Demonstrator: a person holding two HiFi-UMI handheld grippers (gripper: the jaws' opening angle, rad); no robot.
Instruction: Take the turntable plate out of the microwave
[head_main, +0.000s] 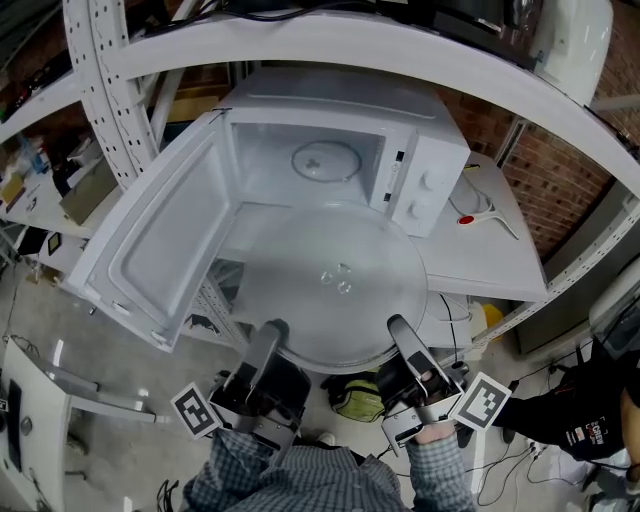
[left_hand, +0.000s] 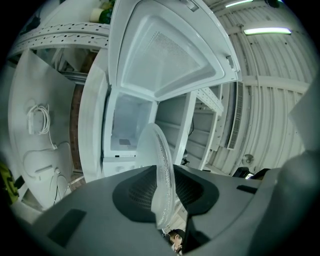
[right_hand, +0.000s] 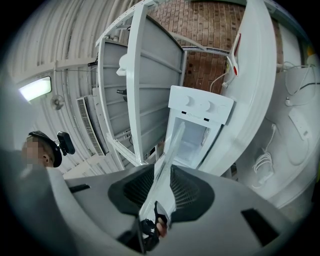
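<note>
Plate (head_main: 340, 285): a clear round glass disc held in the air at the centre of the head view. It is out of the microwave (head_main: 430, 170), with its far rim near the open mouth. The left gripper (head_main: 272, 335) has the plate's near rim at lower left, and the right gripper (head_main: 398, 330) has it at lower right. Each gripper view shows the glass edge-on, pinched between dark ribbed pads (left_hand: 132, 195), so both sets of jaws are clenched on the plate.

The white microwave sits at upper centre on a white shelf (head_main: 490, 260). Its door (head_main: 150, 250) stands wide open toward the left of the frame. A roller ring (head_main: 325, 160) lies on the floor of the cavity. Two knobs (head_main: 430, 181) show on the panel to the right of the cavity. A small red and white item (head_main: 472, 218) lies on the shelf to the right of the microwave. Checked sleeves (head_main: 300, 480) fill the bottom edge.
</note>
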